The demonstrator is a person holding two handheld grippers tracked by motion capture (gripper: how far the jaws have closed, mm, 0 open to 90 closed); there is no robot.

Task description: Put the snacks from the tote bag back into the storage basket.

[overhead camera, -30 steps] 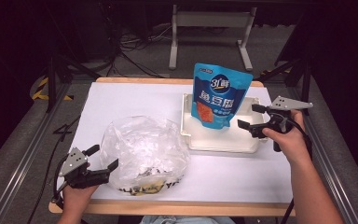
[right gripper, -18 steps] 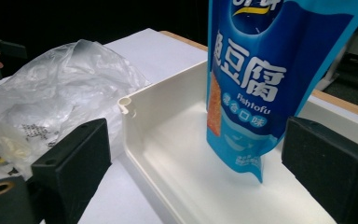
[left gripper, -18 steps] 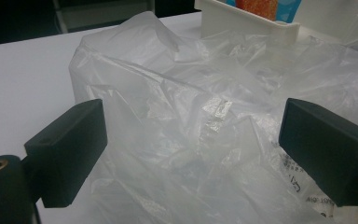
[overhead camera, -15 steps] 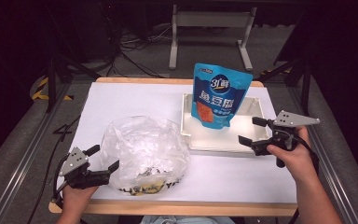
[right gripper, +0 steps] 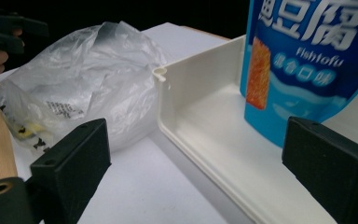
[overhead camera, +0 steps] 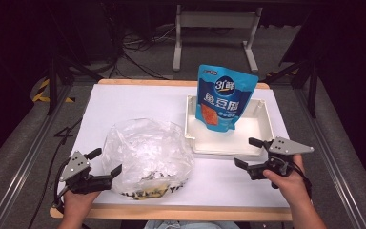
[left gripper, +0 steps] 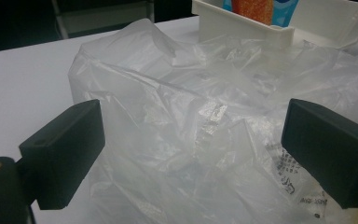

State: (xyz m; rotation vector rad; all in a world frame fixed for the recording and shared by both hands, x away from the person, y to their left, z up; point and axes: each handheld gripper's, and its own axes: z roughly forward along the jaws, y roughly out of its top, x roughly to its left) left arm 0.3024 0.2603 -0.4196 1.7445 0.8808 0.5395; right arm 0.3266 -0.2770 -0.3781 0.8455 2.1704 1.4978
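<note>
White table (overhead camera: 138, 102), dark floor beyond; we list near to far.

Near left corner: our left gripper (overhead camera: 106, 170), jaws spread wide and empty, at the near left side of the clear plastic bag (overhead camera: 147, 155).

Near right: our right gripper (overhead camera: 248, 155), jaws apart and empty. It has drawn back from the blue pouch (overhead camera: 225, 98) over the last second and now sits just off the near right corner of the white tray (overhead camera: 263, 125). We judge the pouch placed.

Far right: pouch upright in the tray.

Right gripper view gives the pouch's "Fishtofu" print (right gripper: 314, 51); left gripper view gives the bag's small label (left gripper: 291, 170).
</note>
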